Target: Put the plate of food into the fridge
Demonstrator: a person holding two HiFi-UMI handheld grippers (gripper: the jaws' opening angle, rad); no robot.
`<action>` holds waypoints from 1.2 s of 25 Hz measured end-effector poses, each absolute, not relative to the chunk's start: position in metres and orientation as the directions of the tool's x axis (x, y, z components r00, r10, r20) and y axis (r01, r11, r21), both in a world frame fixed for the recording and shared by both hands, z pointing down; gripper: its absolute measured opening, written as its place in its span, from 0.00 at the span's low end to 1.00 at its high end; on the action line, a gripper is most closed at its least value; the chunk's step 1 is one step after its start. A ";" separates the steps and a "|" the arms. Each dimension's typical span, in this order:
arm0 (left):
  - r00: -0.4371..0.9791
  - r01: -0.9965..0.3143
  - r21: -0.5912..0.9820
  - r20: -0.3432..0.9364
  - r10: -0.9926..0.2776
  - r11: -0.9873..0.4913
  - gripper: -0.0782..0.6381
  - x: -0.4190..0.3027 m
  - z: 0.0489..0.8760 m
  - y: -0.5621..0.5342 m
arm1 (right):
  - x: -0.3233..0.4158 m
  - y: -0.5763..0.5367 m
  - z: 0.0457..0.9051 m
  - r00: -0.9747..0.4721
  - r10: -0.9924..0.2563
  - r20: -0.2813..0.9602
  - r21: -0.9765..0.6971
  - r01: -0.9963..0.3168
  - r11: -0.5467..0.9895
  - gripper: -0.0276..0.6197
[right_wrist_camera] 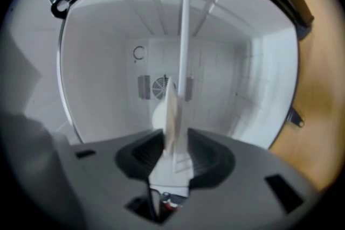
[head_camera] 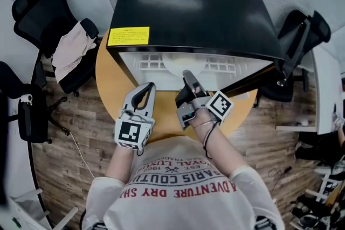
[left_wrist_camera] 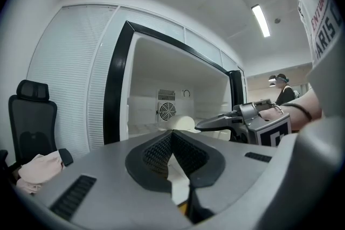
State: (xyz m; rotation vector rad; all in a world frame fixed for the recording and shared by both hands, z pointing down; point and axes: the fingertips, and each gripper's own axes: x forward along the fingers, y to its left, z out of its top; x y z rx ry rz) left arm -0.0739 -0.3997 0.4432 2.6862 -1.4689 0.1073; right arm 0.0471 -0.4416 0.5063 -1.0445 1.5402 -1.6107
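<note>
A black mini fridge (head_camera: pixel 188 2) stands on a round wooden table (head_camera: pixel 108 75) with its door (head_camera: pixel 253 81) swung open to the right. A white plate (head_camera: pixel 181 64) lies on the shelf inside; I cannot make out the food on it. My right gripper (head_camera: pixel 187 77) reaches into the opening. Its jaws stand apart, open, with the plate's thin rim (right_wrist_camera: pixel 170 107) between the pads. In the right gripper view the gripper (right_wrist_camera: pixel 176 130) is rolled sideways, so the shelf shows as an upright line. My left gripper (head_camera: pixel 146 89) waits shut at the fridge's front edge. It (left_wrist_camera: pixel 172 132) faces the plate (left_wrist_camera: pixel 186 124).
A yellow label (head_camera: pixel 128 36) sits on the fridge top. A black office chair (head_camera: pixel 48 13) with a pale cloth (head_camera: pixel 73 48) stands at the left, and another chair (head_camera: pixel 302 35) stands right of the door. A fan grille (left_wrist_camera: pixel 167 110) is on the fridge's back wall.
</note>
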 end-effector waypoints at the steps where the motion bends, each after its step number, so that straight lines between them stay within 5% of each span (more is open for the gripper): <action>1: 0.541 -0.840 0.027 0.099 -0.835 -0.542 0.15 -0.074 0.444 -0.400 | 0.046 -0.443 0.508 -0.461 -0.882 0.102 -0.995 -0.063 -0.082 0.27; 12: 0.545 -0.837 0.020 0.112 -0.831 -0.547 0.15 -0.072 0.448 -0.401 | 0.042 -0.451 0.512 -0.488 -0.865 0.115 -0.987 -0.151 -0.046 0.37; 23: 0.531 -0.846 0.001 0.101 -0.841 -0.533 0.15 -0.072 0.442 -0.388 | 0.038 -0.427 0.504 -0.542 -0.839 0.049 -0.997 -0.081 -0.006 0.36; 26: 0.534 -0.844 0.003 0.099 -0.839 -0.537 0.15 -0.070 0.442 -0.382 | 0.046 -0.415 0.506 -0.525 -0.848 0.076 -0.991 -0.135 -0.006 0.11; 30: 0.544 -0.839 0.017 0.095 -0.834 -0.545 0.15 -0.063 0.440 -0.375 | 0.056 -0.402 0.507 -0.522 -0.848 0.092 -0.978 -0.208 0.022 0.09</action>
